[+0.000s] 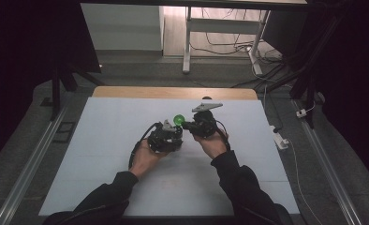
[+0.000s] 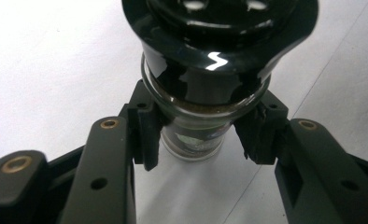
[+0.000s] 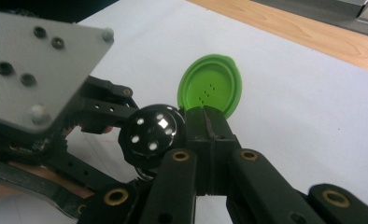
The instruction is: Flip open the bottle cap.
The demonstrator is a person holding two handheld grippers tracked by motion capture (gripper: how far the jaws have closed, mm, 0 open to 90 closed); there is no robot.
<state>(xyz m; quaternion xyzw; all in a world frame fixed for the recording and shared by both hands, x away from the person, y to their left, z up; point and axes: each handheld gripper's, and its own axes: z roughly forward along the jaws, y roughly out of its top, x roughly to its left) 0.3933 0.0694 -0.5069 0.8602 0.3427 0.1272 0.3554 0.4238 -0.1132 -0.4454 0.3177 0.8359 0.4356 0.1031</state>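
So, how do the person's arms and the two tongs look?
Both arms wear dark long sleeves. The left tongs and the right tongs are black, with brass-coloured pivot pins. Each trails a black cable. A grey three-cornered plate with holes sits on the right one.

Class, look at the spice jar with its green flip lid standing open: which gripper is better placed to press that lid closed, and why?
Probably the right gripper: its shut jaws sit right at the green lid's hinge, free to push. The left gripper is clamped on the jar, steadying it.
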